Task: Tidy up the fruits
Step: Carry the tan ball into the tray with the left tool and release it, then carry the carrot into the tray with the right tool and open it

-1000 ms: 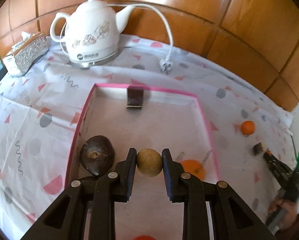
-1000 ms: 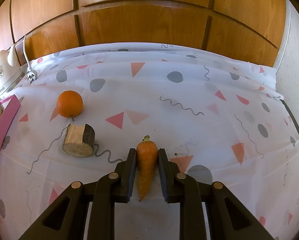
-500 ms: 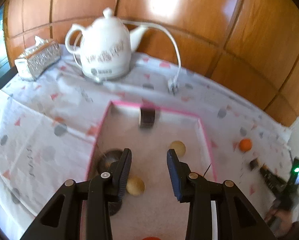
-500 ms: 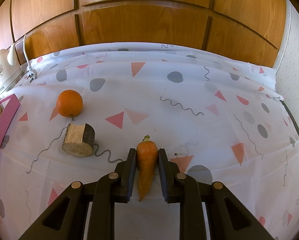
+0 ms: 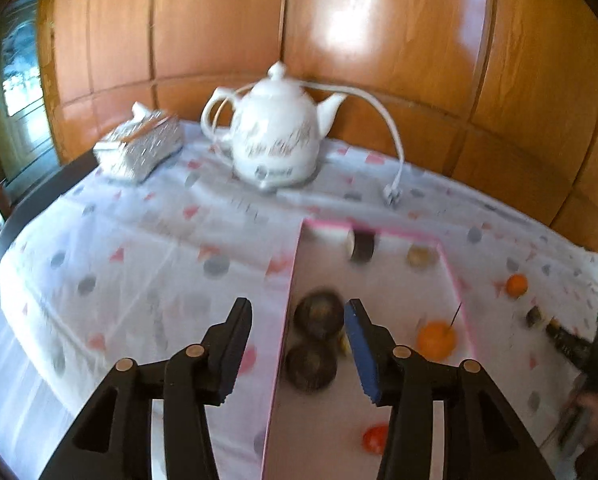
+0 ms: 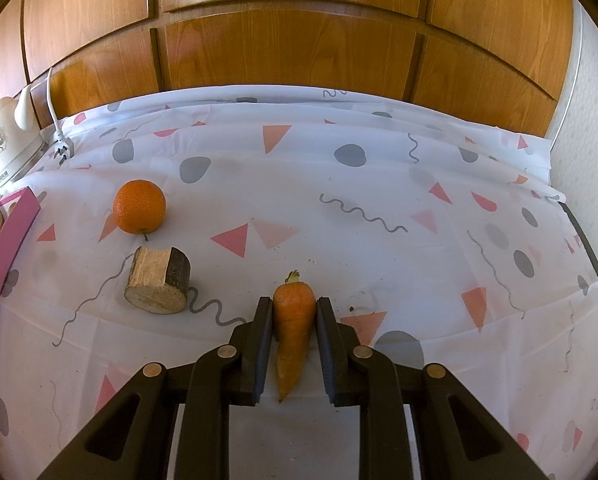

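A: Two black two-finger grippers work over a table draped in a white cloth (image 6: pixel 379 168) printed with pink triangles and grey dots, backed by glossy orange-brown wood panelling (image 5: pixel 379 40). The left gripper (image 5: pixel 299 320) angles downward above the left wall of a shallow pink-rimmed tray (image 5: pixel 295 264), its jaws parting with nothing gripped between them.

B: And what lies in that tray?

A: Two dark round fruits (image 5: pixel 319 316), stacked at 12 and 6 o'clock of each other, show in the gap between the left fingers. A small orange fruit with a thin stem (image 5: pixel 437 338) sits at 3 o'clock of them; a red fruit (image 5: pixel 375 438) lies at 5 o'clock, and a pale tan round fruit (image 5: pixel 419 256) rests at the far wall beside a short dark-barked log slice (image 5: pixel 361 245). The view is blurred.

B: The right side?

A: The right gripper (image 6: pixel 293 322) points downward, clamped tight on a tapered orange carrot (image 6: pixel 293 328), green stub away from the camera. A round orange (image 6: pixel 139 206) sits at 10 o'clock, a second cut wooden log piece (image 6: pixel 159 284) at 9 o'clock. A white ceramic electric kettle (image 5: pixel 275 136) and a silver tissue box (image 5: pixel 139 146) stand at the far edge.
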Tool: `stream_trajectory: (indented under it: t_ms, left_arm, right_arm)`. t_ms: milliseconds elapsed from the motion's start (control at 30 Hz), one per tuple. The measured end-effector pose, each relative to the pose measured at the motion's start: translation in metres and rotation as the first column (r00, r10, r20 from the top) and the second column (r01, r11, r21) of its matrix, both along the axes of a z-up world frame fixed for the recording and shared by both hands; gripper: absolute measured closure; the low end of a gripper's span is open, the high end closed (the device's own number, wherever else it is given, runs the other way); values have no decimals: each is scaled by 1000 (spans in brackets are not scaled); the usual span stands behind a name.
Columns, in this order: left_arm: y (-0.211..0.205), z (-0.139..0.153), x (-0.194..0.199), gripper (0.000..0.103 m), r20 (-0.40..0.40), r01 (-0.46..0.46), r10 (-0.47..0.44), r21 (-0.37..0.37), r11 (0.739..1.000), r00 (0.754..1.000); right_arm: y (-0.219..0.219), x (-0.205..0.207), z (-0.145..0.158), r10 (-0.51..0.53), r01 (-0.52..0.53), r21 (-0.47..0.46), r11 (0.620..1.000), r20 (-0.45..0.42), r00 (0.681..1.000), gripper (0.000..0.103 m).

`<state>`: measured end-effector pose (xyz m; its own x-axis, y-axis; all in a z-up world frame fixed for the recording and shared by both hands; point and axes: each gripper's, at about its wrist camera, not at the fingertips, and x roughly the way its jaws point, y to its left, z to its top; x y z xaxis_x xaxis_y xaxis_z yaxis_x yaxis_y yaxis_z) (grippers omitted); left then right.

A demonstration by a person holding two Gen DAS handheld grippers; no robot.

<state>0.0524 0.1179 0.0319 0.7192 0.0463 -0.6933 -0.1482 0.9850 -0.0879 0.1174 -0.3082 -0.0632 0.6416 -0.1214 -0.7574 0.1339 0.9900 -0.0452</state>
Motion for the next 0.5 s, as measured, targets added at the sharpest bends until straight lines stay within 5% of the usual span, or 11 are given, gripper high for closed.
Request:
stream_trajectory:
  t_ms: [233, 500]
  left_arm:
    - [-17, -32, -21, 54, -33, -32, 31, -8, 999, 999]
    - [-22, -33, -28, 49, -14, -26, 26, 0, 1000, 1000]
  right_arm:
    - [15, -13, 16, 54, -54, 6, 998, 23, 998, 82]
    - [84, -49, 54, 277, -287, 90, 954, 107, 955, 82]
